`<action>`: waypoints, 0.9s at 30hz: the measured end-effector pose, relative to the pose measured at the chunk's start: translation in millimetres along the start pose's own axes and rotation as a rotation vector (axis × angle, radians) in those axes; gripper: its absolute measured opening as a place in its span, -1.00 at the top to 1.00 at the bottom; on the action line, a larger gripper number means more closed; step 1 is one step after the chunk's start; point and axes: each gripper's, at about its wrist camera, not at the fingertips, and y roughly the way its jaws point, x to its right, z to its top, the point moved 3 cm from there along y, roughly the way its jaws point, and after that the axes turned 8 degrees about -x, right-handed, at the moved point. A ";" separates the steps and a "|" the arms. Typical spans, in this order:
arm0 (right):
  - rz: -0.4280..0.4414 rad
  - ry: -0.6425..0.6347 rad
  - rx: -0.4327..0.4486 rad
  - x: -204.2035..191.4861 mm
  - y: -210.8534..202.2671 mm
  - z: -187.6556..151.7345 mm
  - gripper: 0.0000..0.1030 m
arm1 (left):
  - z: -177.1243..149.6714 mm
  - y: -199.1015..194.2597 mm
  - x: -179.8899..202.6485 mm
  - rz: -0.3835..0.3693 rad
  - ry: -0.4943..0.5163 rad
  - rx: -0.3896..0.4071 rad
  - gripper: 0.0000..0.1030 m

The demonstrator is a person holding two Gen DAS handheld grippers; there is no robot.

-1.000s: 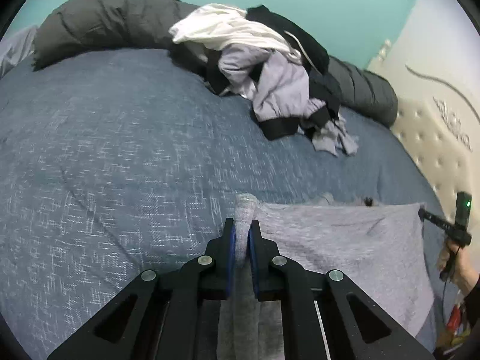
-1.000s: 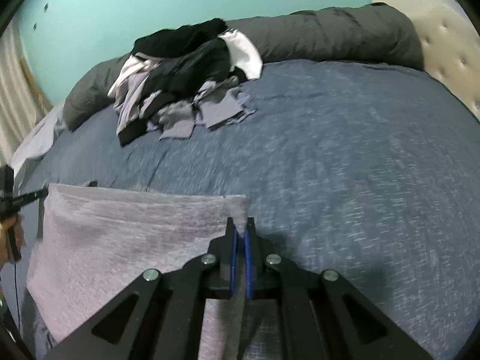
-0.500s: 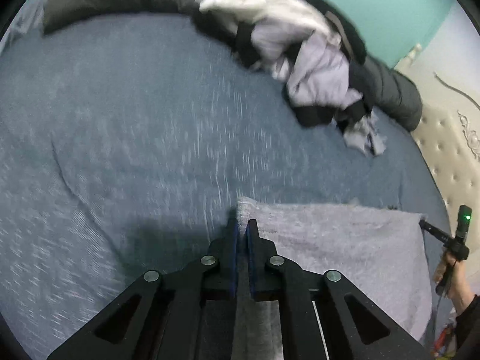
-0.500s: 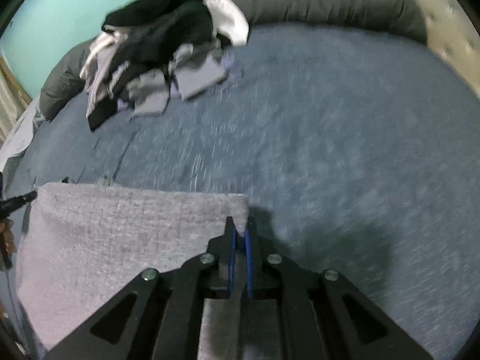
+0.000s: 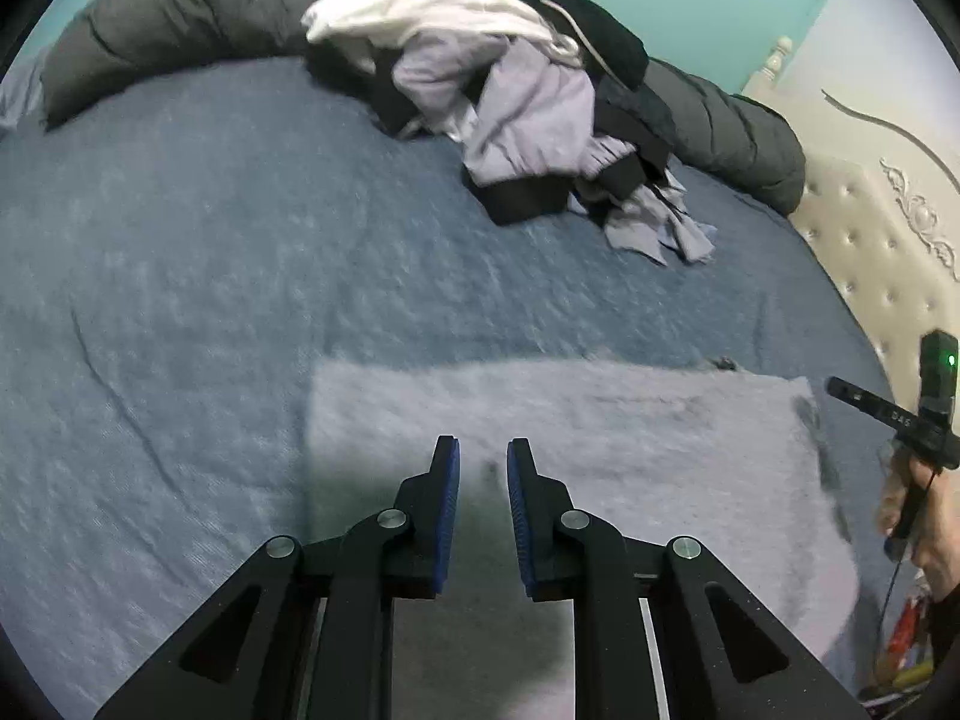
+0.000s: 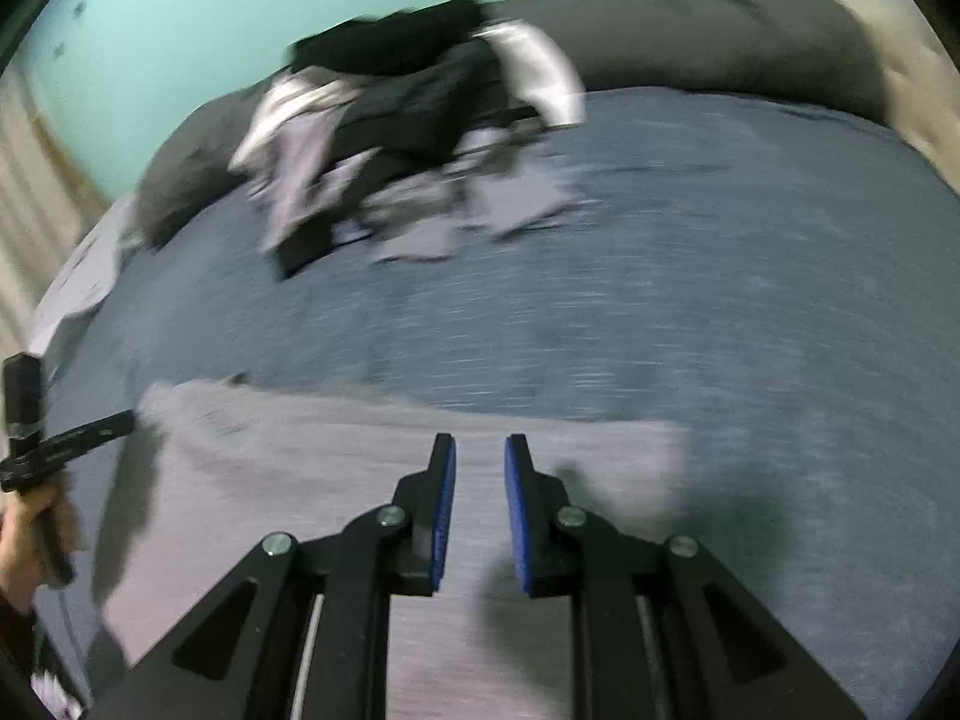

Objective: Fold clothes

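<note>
A grey knit garment (image 5: 600, 450) lies flat on the blue bedspread (image 5: 210, 270), its far edge straight. My left gripper (image 5: 483, 450) is open and empty above the garment's left part. My right gripper (image 6: 479, 447) is open and empty above the same garment (image 6: 300, 468) near its right edge. The right gripper's body shows at the right edge of the left wrist view (image 5: 924, 414), and the left gripper's body at the left edge of the right wrist view (image 6: 36, 438). The right wrist view is motion-blurred.
A pile of unfolded clothes (image 5: 510, 102) in white, lilac and black sits at the far side of the bed, also in the right wrist view (image 6: 408, 138). A dark grey duvet roll (image 5: 180, 18) lies behind it. A tufted cream headboard (image 5: 870, 252) stands at the right.
Both grippers have opened and let go of the grey garment's corners. The garment now lies flat on the bed, and both grippers have drawn back over it.
</note>
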 end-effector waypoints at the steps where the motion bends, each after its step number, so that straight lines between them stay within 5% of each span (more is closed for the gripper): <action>1: 0.024 -0.023 -0.020 -16.0 7.3 1.8 0.69 | -5.7 0.4 3.3 -0.006 0.001 -0.004 0.65; 12: 0.072 -0.150 -0.130 -129.7 82.4 6.3 0.68 | -52.5 13.4 13.4 0.016 0.022 -0.033 0.65; 17: 0.033 -0.195 -0.248 -144.6 115.5 -11.4 0.67 | -61.1 15.4 10.8 -0.006 0.026 -0.037 0.65; 23: 0.056 -0.155 -0.180 -139.5 97.6 0.2 0.66 | -65.7 16.3 8.2 -0.021 0.025 -0.033 0.64; 27: 0.063 -0.138 -0.167 -143.7 98.8 12.2 -0.02 | -67.4 17.0 8.4 -0.022 0.024 -0.033 0.58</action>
